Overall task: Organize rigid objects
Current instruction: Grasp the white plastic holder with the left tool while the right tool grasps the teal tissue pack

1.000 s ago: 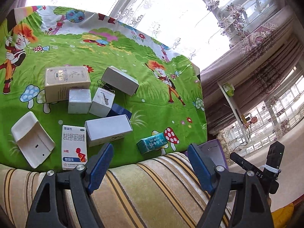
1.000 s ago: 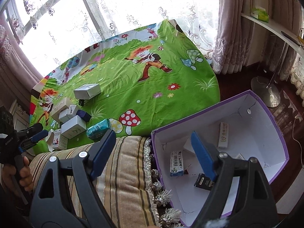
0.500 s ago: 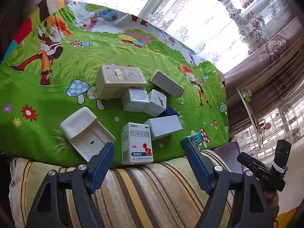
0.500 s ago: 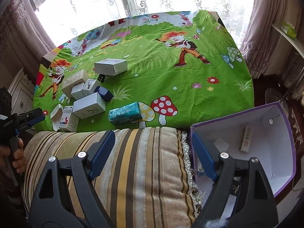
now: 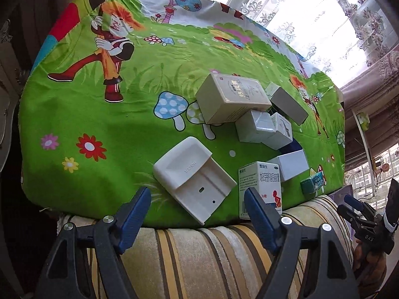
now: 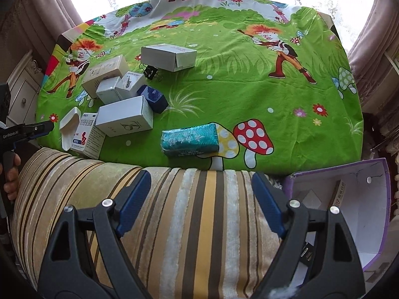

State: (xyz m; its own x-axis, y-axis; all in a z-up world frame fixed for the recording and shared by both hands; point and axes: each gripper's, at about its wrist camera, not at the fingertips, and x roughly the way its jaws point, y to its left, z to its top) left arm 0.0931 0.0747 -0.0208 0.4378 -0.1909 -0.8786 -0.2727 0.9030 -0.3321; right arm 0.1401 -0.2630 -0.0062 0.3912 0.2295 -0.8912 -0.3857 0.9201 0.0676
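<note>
The left gripper (image 5: 197,210) is wide open and empty, with a white plastic holder (image 5: 193,178) at 12 o'clock on the green cartoon cloth (image 5: 112,134). The right gripper (image 6: 202,194) is also wide open and empty, and a teal tissue pack (image 6: 190,139) lies at its 12 o'clock.

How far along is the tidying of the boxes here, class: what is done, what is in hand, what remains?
Done: the purple-edged carton already holds a few small packs. In hand: nothing; the left gripper and right gripper both hang open and empty above the striped cushion. Left: the teal packet, white tray, dark blue box and the other boxes still on the green cloth.
</note>
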